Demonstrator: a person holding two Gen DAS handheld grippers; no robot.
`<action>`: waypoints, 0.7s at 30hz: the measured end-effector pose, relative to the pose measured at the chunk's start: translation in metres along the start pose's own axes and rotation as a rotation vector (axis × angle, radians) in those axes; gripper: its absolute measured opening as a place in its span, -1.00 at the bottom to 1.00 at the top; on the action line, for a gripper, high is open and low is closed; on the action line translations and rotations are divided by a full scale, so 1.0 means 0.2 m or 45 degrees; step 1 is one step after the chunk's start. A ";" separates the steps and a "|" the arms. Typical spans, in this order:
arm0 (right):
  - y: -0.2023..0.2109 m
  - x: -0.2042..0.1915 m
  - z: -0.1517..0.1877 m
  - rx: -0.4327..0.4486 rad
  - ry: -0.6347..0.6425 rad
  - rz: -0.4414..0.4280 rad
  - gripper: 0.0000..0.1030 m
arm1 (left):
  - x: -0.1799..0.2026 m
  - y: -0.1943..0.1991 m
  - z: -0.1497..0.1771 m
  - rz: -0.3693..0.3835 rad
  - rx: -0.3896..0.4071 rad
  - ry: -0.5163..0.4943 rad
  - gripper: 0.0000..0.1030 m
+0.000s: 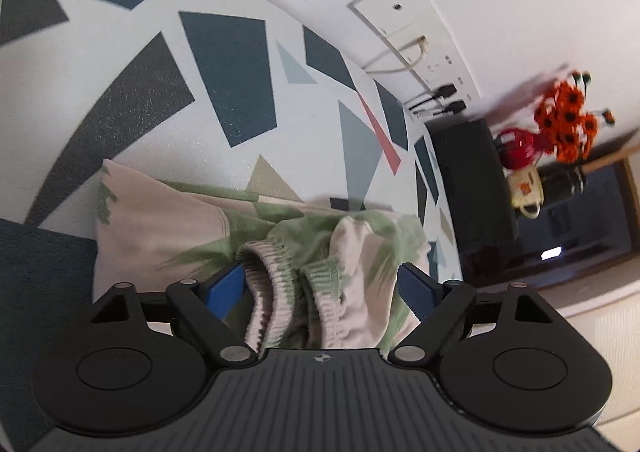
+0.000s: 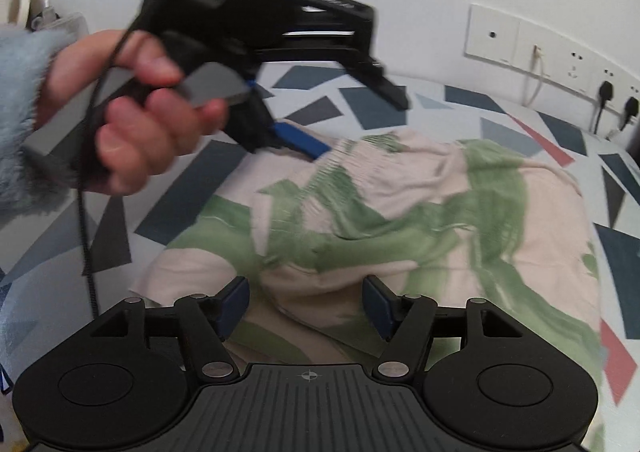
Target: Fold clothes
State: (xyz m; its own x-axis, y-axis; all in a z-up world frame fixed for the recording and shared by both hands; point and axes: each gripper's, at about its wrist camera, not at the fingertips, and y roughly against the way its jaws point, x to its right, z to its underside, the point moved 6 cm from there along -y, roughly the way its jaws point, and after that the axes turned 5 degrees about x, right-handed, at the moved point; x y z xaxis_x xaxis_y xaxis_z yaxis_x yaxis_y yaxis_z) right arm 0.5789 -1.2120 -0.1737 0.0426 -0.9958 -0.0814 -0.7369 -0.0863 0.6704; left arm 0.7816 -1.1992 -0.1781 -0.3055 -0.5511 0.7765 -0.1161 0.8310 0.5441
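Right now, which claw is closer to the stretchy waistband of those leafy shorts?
Left. The left claw has the gathered waistband between its open blue pads. The right claw hovers open over the far end of the shorts, away from the waistband.

A home: patterned bedsheet, wall sockets, vase of flowers.

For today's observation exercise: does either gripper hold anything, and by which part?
Neither clearly grips. The left gripper stands open around the shorts' elastic waistband; the right gripper is open over them.
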 end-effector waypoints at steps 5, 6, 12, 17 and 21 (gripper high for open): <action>-0.04 0.01 0.00 0.006 -0.037 -0.031 -0.63 | 0.00 -0.02 -0.01 -0.007 0.038 -0.036 -0.37; -0.03 0.03 -0.01 0.012 -0.055 -0.046 -0.71 | 0.01 -0.01 -0.01 -0.017 0.047 -0.048 -0.74; 0.09 0.08 -0.05 0.087 -0.128 -0.135 -0.93 | 0.08 0.13 -0.02 0.058 0.140 -0.097 -0.87; 0.11 0.08 -0.05 0.074 -0.115 -0.194 -0.92 | 0.07 0.25 -0.01 0.053 0.207 -0.116 -0.87; -0.01 0.06 0.01 -0.094 -0.080 -0.177 -0.71 | -0.07 0.22 0.02 -0.048 0.151 -0.031 -0.86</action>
State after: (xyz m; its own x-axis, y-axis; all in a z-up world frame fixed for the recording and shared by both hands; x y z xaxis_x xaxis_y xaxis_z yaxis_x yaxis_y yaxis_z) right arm 0.5791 -1.2242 -0.1769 0.0970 -0.9704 -0.2214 -0.6754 -0.2276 0.7015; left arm 0.7767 -1.1540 -0.1666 -0.3216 -0.5815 0.7473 -0.2383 0.8135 0.5305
